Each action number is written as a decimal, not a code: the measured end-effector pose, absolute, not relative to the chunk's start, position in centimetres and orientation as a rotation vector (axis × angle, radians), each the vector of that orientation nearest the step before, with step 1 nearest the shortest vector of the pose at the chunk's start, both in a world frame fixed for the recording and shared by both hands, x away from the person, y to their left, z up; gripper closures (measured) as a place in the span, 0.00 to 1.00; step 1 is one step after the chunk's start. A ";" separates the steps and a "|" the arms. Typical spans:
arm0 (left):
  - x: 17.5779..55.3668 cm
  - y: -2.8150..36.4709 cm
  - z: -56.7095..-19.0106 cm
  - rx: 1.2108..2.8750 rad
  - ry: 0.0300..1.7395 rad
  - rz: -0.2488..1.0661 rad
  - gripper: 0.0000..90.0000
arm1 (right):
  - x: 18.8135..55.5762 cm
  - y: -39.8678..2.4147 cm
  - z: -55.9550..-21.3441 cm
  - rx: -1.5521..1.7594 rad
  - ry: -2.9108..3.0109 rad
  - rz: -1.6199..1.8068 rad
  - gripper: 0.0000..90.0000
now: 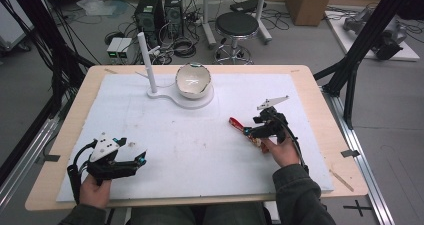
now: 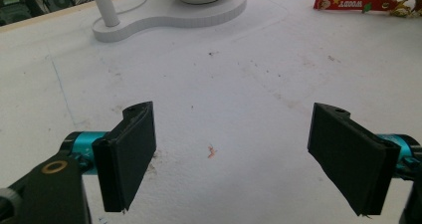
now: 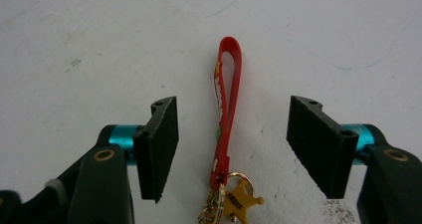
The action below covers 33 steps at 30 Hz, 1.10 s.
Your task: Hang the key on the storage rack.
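The right hand-held gripper (image 3: 231,152) straddled the red strap (image 3: 228,119) lying flat on the desk (image 1: 200,150), jaws partly open and not touching it. A good pinch needed the pads centred mid-strap, clear of the keyring (image 3: 229,199). The left hand-held gripper (image 2: 239,154) stood wide open, empty.

Two grippers (image 1: 137,161) (image 1: 248,131), one red strap keychain (image 3: 227,114), one white bowl (image 1: 193,79) and one white stand (image 1: 186,98) are counted.
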State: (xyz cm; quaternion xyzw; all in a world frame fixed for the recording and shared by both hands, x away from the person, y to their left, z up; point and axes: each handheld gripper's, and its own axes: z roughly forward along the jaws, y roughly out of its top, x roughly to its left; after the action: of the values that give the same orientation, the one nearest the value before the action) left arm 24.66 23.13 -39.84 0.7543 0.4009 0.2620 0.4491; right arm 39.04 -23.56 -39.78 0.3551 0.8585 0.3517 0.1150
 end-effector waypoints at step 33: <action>24.7 23.2 -39.9 1.869 0.988 0.645 0.22 | 40.7 -21.5 -41.6 1.096 2.658 0.795 0.76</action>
State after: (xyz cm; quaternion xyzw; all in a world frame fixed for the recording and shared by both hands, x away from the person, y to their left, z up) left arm 24.68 23.18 -39.86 0.7555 0.3996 0.2609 0.4489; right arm 40.74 -21.49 -41.57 0.3662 0.8883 0.2658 0.0791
